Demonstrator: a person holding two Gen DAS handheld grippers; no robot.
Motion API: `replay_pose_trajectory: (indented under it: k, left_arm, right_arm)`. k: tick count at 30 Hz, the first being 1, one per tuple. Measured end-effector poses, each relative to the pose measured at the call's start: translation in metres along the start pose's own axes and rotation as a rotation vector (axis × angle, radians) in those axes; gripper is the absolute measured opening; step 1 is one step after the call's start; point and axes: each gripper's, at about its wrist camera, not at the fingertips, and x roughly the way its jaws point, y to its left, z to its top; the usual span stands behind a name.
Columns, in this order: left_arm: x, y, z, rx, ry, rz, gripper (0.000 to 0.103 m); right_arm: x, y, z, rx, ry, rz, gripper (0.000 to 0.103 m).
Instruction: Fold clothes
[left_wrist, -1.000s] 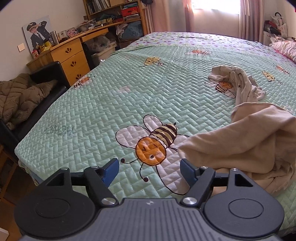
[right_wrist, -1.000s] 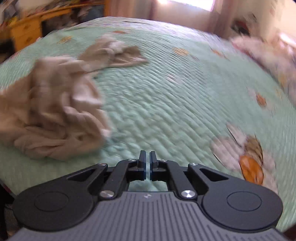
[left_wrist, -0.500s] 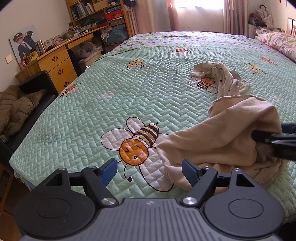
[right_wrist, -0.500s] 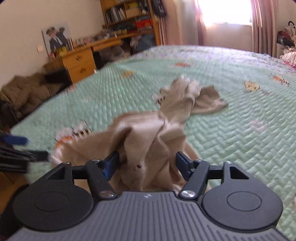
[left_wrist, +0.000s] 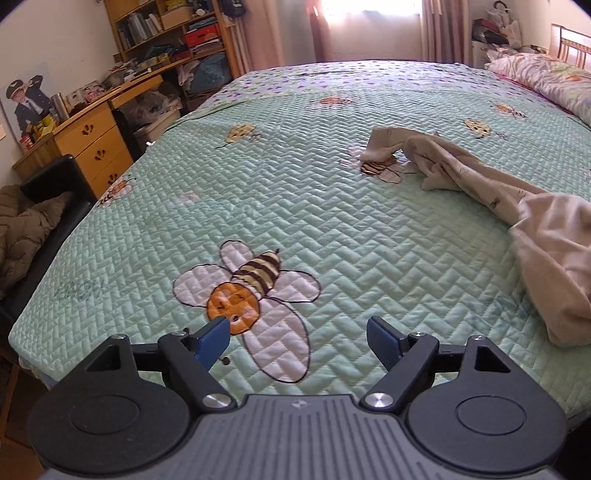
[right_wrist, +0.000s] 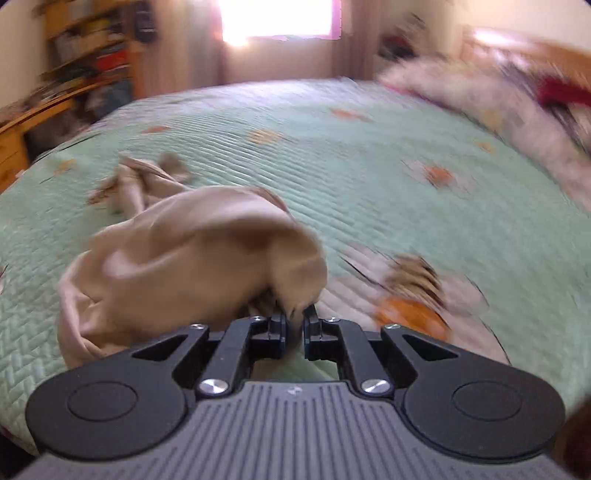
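A crumpled beige garment (right_wrist: 192, 258) lies on the green bee-patterned bedspread (right_wrist: 369, 177). My right gripper (right_wrist: 294, 325) is shut on a bunched edge of it, and the cloth bulges up to the left of the fingers. In the left wrist view the same beige garment (left_wrist: 546, 251) stretches along the right side, from a far end (left_wrist: 391, 144) toward the near right. My left gripper (left_wrist: 298, 341) hangs open over the big embroidered bee (left_wrist: 243, 291), well left of the cloth, with nothing between its blue pads (left_wrist: 212, 338).
A wooden desk with drawers (left_wrist: 92, 144) and a bookshelf (left_wrist: 173, 33) stand left of the bed. A black seat with a brown quilted jacket (left_wrist: 18, 236) sits at the near left. Pillows (left_wrist: 546, 81) lie at the far right. The right wrist view is motion-blurred.
My right gripper opened around the beige garment, then shut on it and pulled it right. In the left wrist view the cloth slid away from my open left gripper.
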Motion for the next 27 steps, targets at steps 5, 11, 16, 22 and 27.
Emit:
replay_pose_trajectory:
  k: [5, 11, 16, 22, 27]
  left_arm:
    - [0.000, -0.006, 0.001, 0.013, 0.000, -0.013, 0.083]
    - [-0.001, -0.007, 0.002, 0.006, 0.012, 0.005, 0.084]
    - [-0.008, -0.008, 0.005, 0.014, 0.005, 0.023, 0.085]
    - [0.002, -0.026, 0.018, 0.036, 0.004, -0.048, 0.087]
    - [0.014, -0.045, 0.029, 0.056, 0.006, -0.124, 0.088]
  right_arm:
    - [-0.034, 0.002, 0.014, 0.109, -0.103, 0.007, 0.029]
    - [-0.025, 0.109, 0.011, -0.270, -0.113, 0.247, 0.073]
    - [0.039, 0.148, 0.002, -0.326, -0.002, 0.217, 0.051]
    - [0.042, 0.069, 0.001, -0.085, -0.016, 0.148, 0.003]
    - [0.036, -0.013, -0.003, 0.126, -0.036, 0.029, 0.002]
